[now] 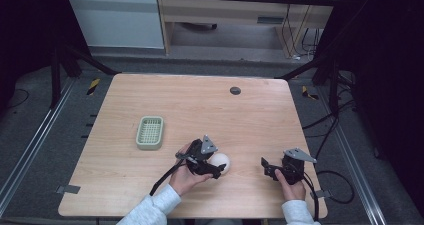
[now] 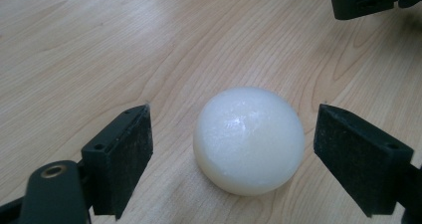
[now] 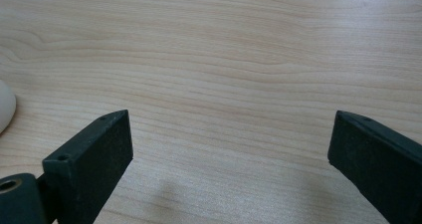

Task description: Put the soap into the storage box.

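**Left hand-held gripper straddling the white ball, no grip yet**

Left hand-held gripper [image 2: 234,159]: jaws spread wide, one pad each side of the white ball [image 2: 249,139], w/ a visible gap both sides, so nothing touching, nothing held. Ball sits on the tabletop [image 2: 99,45], near edge, roughly mid-width; in the high view it's just right of the left hand [image 1: 187,177].

Step in hand, by my read: either lining up to grab the ball or just let go of it; can't tell which from this. If it's a pick, next move needs both pads closed evenly on the ball's widest part. It's round and smooth, prob. rolls or squirts out if squeezed off-centre.

Right hand-held gripper [image 3: 229,169]: also wide open, empty, bare wood btwn jaws; parked to the right of the ball, apart from it.

Further out: green slotted basket [image 1: 150,132] on the left, well apart from the ball and farther back. Likely the drop spot.
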The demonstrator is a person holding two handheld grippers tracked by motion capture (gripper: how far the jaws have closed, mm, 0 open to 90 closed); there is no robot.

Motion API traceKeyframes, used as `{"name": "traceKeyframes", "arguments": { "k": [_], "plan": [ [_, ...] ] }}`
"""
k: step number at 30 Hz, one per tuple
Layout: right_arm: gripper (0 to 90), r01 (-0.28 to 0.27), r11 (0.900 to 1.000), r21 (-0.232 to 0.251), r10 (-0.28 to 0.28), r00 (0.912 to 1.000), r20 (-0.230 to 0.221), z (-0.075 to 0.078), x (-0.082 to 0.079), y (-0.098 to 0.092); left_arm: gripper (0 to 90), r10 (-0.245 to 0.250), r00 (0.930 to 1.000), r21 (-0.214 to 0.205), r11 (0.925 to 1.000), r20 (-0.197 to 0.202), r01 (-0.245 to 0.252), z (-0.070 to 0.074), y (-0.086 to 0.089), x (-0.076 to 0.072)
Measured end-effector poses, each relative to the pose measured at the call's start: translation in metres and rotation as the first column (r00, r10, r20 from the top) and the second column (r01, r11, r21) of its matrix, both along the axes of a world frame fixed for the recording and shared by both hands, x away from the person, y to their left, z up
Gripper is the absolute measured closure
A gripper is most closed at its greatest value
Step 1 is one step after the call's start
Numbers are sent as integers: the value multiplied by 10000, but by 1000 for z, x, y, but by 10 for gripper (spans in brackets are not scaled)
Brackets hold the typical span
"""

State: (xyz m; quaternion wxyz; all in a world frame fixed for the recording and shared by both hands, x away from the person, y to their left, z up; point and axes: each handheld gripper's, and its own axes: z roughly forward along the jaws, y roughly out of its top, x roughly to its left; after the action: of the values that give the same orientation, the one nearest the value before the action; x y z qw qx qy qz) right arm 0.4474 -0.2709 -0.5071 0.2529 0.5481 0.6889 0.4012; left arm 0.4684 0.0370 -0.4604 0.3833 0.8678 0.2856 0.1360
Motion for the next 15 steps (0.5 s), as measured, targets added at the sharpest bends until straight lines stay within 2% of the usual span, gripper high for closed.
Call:
{"name": "traceKeyframes", "arguments": {
  "k": [10, 15],
  "plan": [
    [41, 4, 10000, -22, -4, 10000, -12, 0, 0, 0, 153, -61, 9997, 325, 9994, -233, 69, -8, -5, 4],
    [41, -27, 10000, -62, 27, 10000, 18, 0, 0, 0, 153, -86, 9995, 332, 9994, -291, 95, -11, -9, 4]
  ]
}}
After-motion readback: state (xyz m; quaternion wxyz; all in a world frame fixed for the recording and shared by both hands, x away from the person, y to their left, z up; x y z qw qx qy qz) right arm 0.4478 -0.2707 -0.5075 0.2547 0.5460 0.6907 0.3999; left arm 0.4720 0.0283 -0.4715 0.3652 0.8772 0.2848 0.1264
